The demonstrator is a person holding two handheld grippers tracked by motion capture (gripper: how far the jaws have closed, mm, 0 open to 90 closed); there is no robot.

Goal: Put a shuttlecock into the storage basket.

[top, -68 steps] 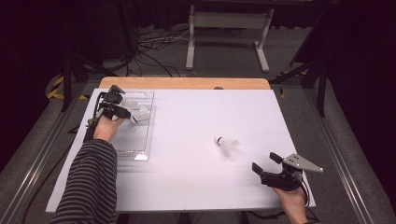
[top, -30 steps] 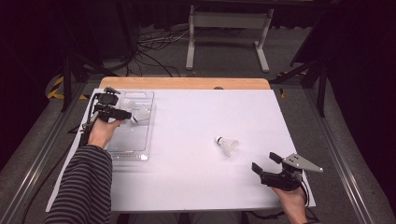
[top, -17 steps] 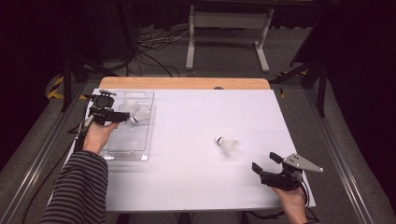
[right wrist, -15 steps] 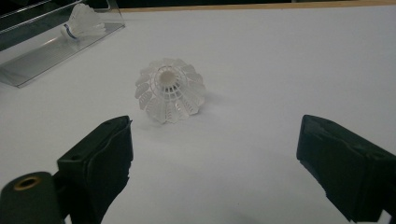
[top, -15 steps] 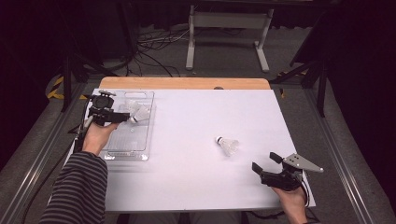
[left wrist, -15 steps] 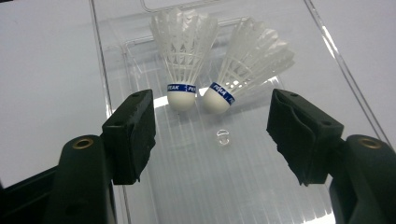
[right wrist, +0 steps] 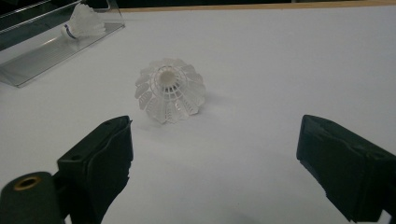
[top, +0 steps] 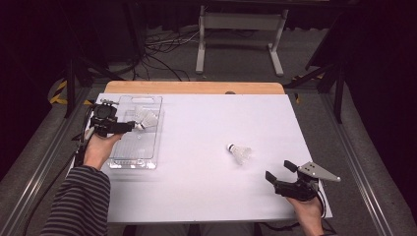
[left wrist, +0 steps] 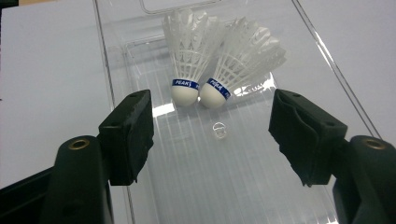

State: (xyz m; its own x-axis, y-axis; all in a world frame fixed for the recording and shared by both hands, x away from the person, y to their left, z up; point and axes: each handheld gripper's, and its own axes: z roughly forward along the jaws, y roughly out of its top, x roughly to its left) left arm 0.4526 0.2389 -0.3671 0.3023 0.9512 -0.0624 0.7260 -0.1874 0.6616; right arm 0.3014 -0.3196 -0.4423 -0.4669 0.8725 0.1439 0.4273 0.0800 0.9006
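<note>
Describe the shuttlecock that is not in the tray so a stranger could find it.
On the white table, look right of the clear tray, near the right gripper. A lone shuttlecock lies there on the bare surface, while the other two sit together inside the tray.

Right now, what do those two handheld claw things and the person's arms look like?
Both are black. The left gripper has blocky jaws with brass-coloured pivot holes and a trailing cable. The right gripper carries a grey three-cornered plate. The left arm wears a dark, pale-striped sleeve.

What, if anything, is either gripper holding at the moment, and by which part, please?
Nothing is held. The left gripper, its jaws just opening, stands short of two shuttlecocks in the clear tray; the right gripper is open behind the third shuttlecock.
</note>
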